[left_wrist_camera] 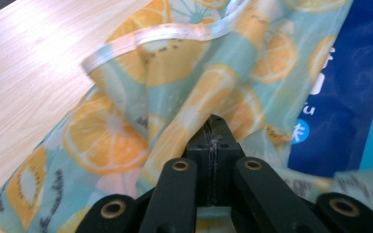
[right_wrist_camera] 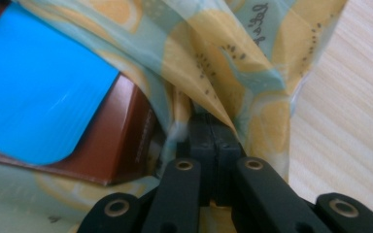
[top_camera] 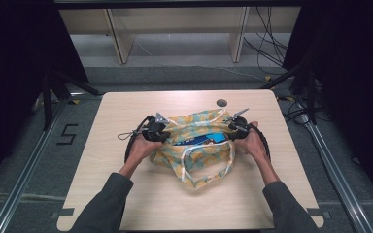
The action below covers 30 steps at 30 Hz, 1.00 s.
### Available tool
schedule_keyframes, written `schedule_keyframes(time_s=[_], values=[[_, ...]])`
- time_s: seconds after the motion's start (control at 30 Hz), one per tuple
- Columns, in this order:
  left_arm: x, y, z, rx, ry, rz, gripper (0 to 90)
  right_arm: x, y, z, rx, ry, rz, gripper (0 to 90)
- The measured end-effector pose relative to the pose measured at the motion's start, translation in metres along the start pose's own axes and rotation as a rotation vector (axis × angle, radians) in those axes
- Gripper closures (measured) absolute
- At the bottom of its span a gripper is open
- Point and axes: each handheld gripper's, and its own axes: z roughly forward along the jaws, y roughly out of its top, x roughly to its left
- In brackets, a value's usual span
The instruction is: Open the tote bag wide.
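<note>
Fruit-print bag [top_camera: 194, 145] is lying in the middle of the table [top_camera: 126, 194], looking soft and floppy. The left gripper [top_camera: 161, 127] is pinching its edge at nine o'clock and the right gripper [top_camera: 235, 125] at three o'clock.

The left gripper view is showing jaws squeezing thin cloth beside a dark blue packet [left_wrist_camera: 340, 97].

The right gripper view is showing jaws squeezing cloth near a brown box [right_wrist_camera: 121, 145]. Edges are good holding spots.

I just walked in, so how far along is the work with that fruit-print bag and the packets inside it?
Done: a dark blue packet and a brown box already lie inside the fruit-print bag. In hand: the left gripper and right gripper are each shut on the bag's fabric at opposite sides, holding its mouth apart. Left: probably closing or lifting the bag; its white handles lie loose on the table.
</note>
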Motion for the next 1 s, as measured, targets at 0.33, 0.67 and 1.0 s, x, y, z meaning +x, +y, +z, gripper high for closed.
schedule_keyframes(time_s=[0.33,0.67,1.0], values=[[-0.064,0.004,-0.046,-0.104,-0.113,0.147,84.0,0.016,0.012,-0.058,-0.171,0.058,-0.017,85.9],[-0.093,-0.004,-0.066,-0.138,-0.18,0.196,81.2,0.039,0.021,-0.077,-0.251,0.095,-0.072,85.4],[-0.099,-0.026,-0.084,-0.155,-0.203,0.182,78.7,0.046,0.015,-0.096,-0.262,0.095,-0.103,84.7]])
